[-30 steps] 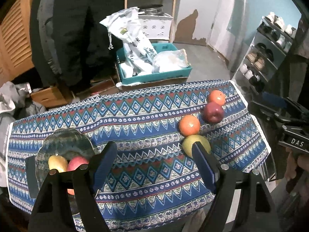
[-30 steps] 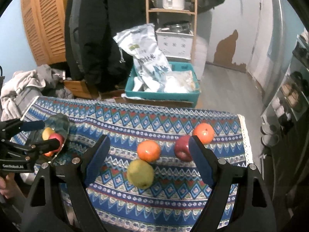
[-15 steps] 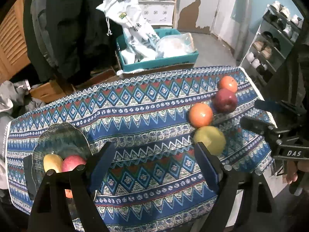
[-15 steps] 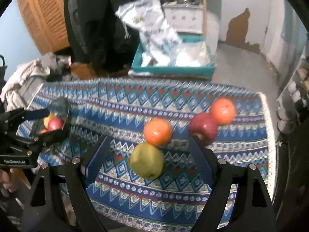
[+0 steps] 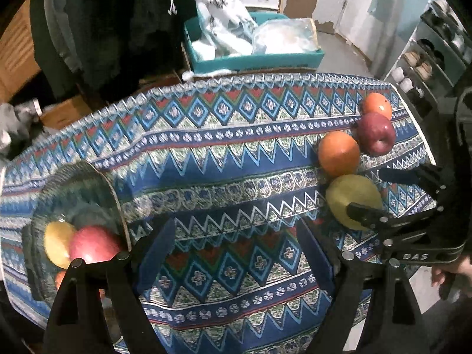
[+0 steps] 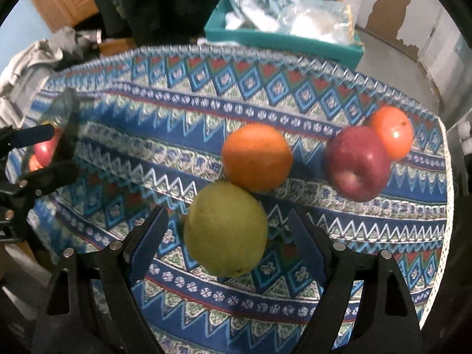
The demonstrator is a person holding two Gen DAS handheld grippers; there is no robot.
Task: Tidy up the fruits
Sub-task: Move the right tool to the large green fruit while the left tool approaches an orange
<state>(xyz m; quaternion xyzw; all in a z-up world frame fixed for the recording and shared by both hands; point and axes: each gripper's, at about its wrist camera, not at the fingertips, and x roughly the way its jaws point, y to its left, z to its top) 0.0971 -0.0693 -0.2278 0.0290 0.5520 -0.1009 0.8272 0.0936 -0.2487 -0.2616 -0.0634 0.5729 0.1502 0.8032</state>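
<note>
A yellow-green pear [image 6: 225, 230] lies on the patterned tablecloth [image 6: 324, 236], between the open fingers of my right gripper [image 6: 227, 227]; it also shows in the left wrist view [image 5: 352, 199]. Behind it lie an orange [image 6: 256, 156], a dark red apple [image 6: 357, 162] and a second orange fruit [image 6: 391, 132]. A glass plate [image 5: 76, 188] at the left holds a yellow fruit [image 5: 57, 243] and a red apple [image 5: 94, 244]. My left gripper [image 5: 236, 239] is open and empty over the cloth beside the plate.
A teal crate [image 5: 253, 56] with white bags stands behind the table. Dark clothing [image 5: 118, 14] hangs at the back left. A shoe rack [image 5: 436, 47] stands at the right. The table's right edge [image 6: 448, 177] is close to the fruits.
My right gripper has moved down and forward to the pear, whose sides its open fingers now flank. My left gripper has dropped lower toward the cloth near the plate.
</note>
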